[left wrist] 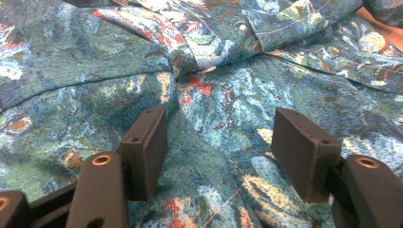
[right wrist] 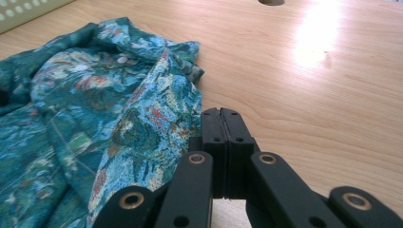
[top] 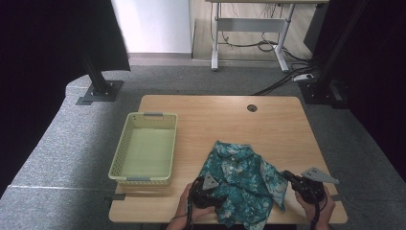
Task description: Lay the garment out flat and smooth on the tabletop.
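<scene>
From the high view, a teal floral shirt (top: 242, 184) lies crumpled on the near half of the wooden bench (top: 268, 124), just right of an empty pale-green plastic basket (top: 145, 147) that stands at the bench's left side. The left tool (top: 218, 199) rests over the shirt's near left part, and the right tool (top: 288, 176) sits at the shirt's right edge, where a sleeve or hem fans out toward it. In the left gripper view, the left tool (left wrist: 221, 152) has its jaws spread, with the printed cloth (left wrist: 204, 95) rumpled beneath and between them; the pads stand on either side of a low ridge of fabric but do not press on it. A folded seam or placket crosses the cloth farther up. In the right gripper view, the right tool (right wrist: 222, 114) has its jaws pressed flat together with nothing visible between them, its tip just beside the shirt's edge (right wrist: 157, 109) and over bare wood. The shirt looks light, thin and limp, so I judge it will sag and slide rather than hold any shape; a raised fold, the collar or a doubled hem would give the surest pinch, since a single flat layer could slip from the pads.
</scene>
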A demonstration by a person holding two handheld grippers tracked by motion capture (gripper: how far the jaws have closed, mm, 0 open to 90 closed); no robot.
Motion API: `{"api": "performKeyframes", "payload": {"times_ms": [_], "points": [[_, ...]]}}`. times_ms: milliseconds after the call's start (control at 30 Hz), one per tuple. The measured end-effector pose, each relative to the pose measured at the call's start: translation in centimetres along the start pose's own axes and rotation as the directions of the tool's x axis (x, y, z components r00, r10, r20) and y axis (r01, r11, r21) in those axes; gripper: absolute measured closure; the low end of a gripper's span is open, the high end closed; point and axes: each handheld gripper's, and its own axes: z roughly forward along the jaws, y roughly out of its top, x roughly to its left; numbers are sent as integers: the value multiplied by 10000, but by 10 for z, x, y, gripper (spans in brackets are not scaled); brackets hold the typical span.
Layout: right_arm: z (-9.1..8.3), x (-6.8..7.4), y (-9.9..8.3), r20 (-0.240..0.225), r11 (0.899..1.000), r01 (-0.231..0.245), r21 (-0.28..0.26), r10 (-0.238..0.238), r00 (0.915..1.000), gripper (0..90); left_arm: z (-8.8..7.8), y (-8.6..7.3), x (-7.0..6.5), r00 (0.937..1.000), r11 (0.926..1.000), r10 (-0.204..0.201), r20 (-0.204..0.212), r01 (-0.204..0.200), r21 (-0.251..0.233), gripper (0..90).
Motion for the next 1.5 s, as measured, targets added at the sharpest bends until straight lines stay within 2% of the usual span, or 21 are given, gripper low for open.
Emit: {"api": "performKeyframes", "payload": {"times_ms": [133, 300, 433, 633, 667, 800, 900, 967, 1000, 1033, 1067, 1100, 1200, 1233, 1400, 1500], "points": [[1, -4, 0, 149, 10000, -39, 31, 38, 9999, 888, 0, 0, 0, 10000, 10000, 0, 18, 0, 0, 370], [4, -14, -1, 936, 9996, 151, 249, -173, 9955, 888, 0, 0, 1, 10000, 10000, -12, 29, 12, -2, 371], [4, -26, -6, 1441, 9994, -8, 357, -44, 9895, 888, 0, 0, 0, 10000, 10000, 37, -21, -37, 10, 370], [2, -40, -12, 1780, 9980, -445, 438, 360, 9834, 886, 0, 0, 1, 10000, 10000, 15, 12, -15, 14, 370], [2, -46, -14, 1834, 9966, -675, 477, 576, 9814, 886, 0, 0, 1, 10000, 10000, 1, 21, -1, 7, 370], [2, -52, -18, 2030, 9929, -1030, 599, 889, 9751, 875, 0, 0, 1, 10000, 10000, 18, 11, -18, 14, 370], [1, -55, -19, 2188, 9924, -1144, 458, 1018, 9705, 826, 0, 0, 0, 10000, 10000, 30, -7, -30, 8, 369], [-1, -56, -18, 2274, 9945, -1030, 210, 955, 9691, 712, 0, 0, 1, 10000, 10000, 21, 3, -21, 10, 368], [-2, -55, -17, 2197, 9951, -988, 84, 945, 9710, 681, 0, 0, 1, 10000, 10000, 23, 6, -23, 11, 368], [-3, -54, -16, 1775, 9944, -1057, -95, 1057, 9784, 674, 0, 0, 1, 10000, 10000, 26, 5, -26, 11, 367], [-3, -54, -16, 1775, 9944, -1057, -95, 1057, 9784, 674, 0, 0, 1, 10000, 10000, 26, 5, -26, 11, 367], [-5, -50, -12, 699, 9909, -1234, -546, 1271, 9894, 647, 0, 0, 0, 10000, 10000, 27, -8, -27, 9, 366], [-3, -41, -8, -84, 9915, -1128, -644, 1125, 9936, 617, 0, 0, 0, 10000, 10000, 54, -40, -54, 20, 364], [-1, -35, -6, -396, 9926, -1047, -617, 1024, 9940, 606, 0, 0, 0, 10000, 10000, 56, -44, -55, 21, 363], [14, -6, -3, -1248, 9982, -565, -217, 533, 9907, 554, 0, 0, -1, 10000, 10000, 65, -43, -65, 23, 360], [28, 15, -2, -1942, 9993, -365, 77, 373, 9803, 519, 0, 0, -1, 9999, 10000, 81, -68, -81, 36, 359]]}}
